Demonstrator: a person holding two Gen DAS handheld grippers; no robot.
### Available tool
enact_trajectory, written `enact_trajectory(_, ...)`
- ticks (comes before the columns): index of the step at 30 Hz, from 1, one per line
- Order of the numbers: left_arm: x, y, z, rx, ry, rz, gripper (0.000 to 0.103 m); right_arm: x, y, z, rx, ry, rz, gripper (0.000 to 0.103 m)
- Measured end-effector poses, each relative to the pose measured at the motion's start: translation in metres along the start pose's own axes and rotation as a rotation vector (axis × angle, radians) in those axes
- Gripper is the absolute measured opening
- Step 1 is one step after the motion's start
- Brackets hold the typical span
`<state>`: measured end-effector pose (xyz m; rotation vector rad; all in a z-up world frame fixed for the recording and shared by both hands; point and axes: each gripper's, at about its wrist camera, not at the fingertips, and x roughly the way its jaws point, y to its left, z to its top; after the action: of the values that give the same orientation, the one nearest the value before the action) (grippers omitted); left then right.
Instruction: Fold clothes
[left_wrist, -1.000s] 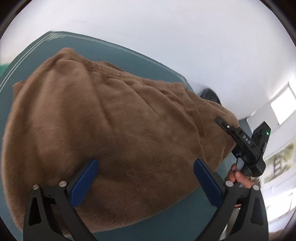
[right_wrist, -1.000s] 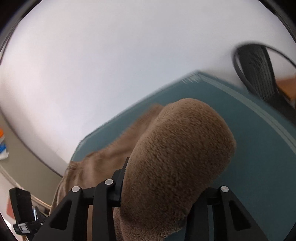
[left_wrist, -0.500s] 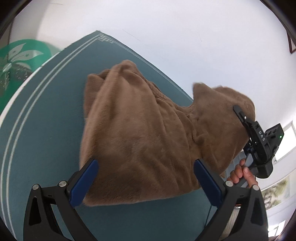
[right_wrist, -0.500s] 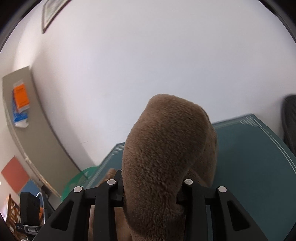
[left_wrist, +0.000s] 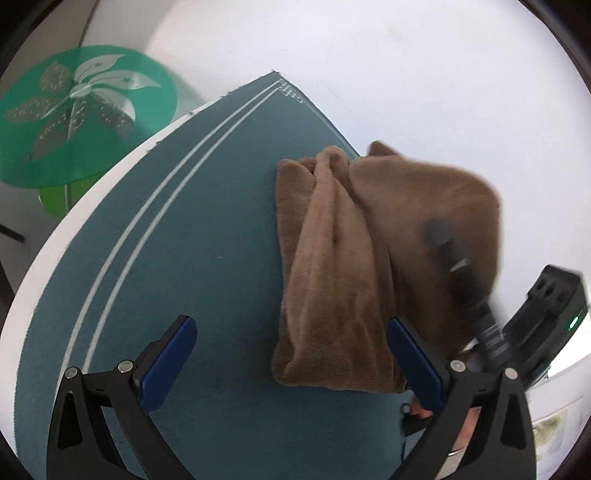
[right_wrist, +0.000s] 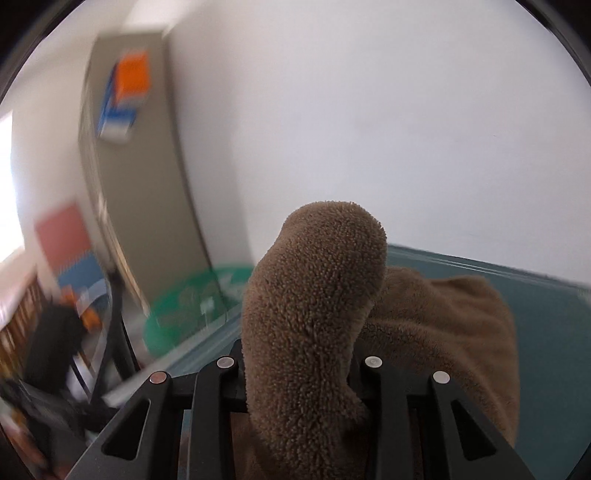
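A brown fleece garment (left_wrist: 332, 277) lies bunched in a narrow heap on the teal mat (left_wrist: 184, 258). My left gripper (left_wrist: 291, 332) hovers open just before its near edge, blue pads (left_wrist: 166, 354) wide apart and holding nothing. My right gripper (right_wrist: 299, 369) is shut on a thick fold of the garment (right_wrist: 314, 295), still tightening a little, and holds that fold up above the heap. In the left wrist view the right gripper (left_wrist: 461, 280) shows as a dark blur against the lifted fold, with a hand below it.
The mat has two pale stripes (left_wrist: 155, 221) near its left edge, over a white table rim (left_wrist: 48, 254). A green round stand with a flower print (left_wrist: 81, 118) is beyond the table's left side. A white wall is behind, and a grey cabinet (right_wrist: 136, 184) stands off to the left.
The right gripper has swung the held fold up and over the garment, which went from spread wide to a narrow heap. The left gripper has drawn off it, still open, baring more mat.
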<state>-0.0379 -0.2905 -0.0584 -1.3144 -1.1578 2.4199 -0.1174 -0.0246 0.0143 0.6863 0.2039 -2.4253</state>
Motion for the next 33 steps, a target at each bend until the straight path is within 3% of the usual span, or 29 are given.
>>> enact_trajectory(3, -0.006, 0.009, 0.000, -0.025, -0.011, 0.005, 0.103, 0.006, 0.034, -0.023, -0.125, 0.056, -0.024, 0.039)
enact_trajectory(5, -0.009, 0.015, 0.000, -0.045, -0.014, 0.006, 0.103, 0.001, 0.046, -0.034, -0.165, 0.064, 0.024, 0.061)
enact_trajectory(6, -0.009, 0.017, 0.000, -0.052, -0.013, 0.006, 0.103, -0.002, 0.050, -0.039, -0.184, 0.064, 0.039, 0.063)
enact_trajectory(9, -0.011, 0.020, 0.000, -0.071, -0.011, -0.002, 0.103, -0.005, 0.049, -0.049, -0.229, 0.075, 0.065, 0.065)
enact_trajectory(13, -0.011, 0.016, -0.001, -0.071, -0.005, -0.054, 0.103, -0.010, 0.041, -0.051, -0.198, 0.097, 0.132, 0.068)
enact_trajectory(16, -0.014, 0.006, -0.001, -0.046, 0.007, -0.092, 0.103, -0.014, 0.026, -0.057, -0.186, 0.083, 0.183, 0.076)
enact_trajectory(20, -0.011, -0.002, 0.002, -0.033, 0.016, -0.130, 0.103, -0.027, 0.026, -0.062, -0.199, 0.062, 0.204, 0.077)
enact_trajectory(27, -0.003, -0.010, 0.009, -0.026, 0.021, -0.123, 0.103, -0.031, 0.016, -0.050, -0.133, 0.057, 0.304, 0.078)
enact_trajectory(29, -0.003, -0.018, 0.010, -0.009, 0.021, -0.131, 0.103, -0.050, 0.017, -0.053, -0.144, 0.059, 0.314, 0.078)
enact_trajectory(33, -0.001, -0.041, 0.016, 0.047, 0.024, -0.133, 0.103, -0.056, 0.025, -0.056, -0.170, 0.066, 0.355, 0.086)
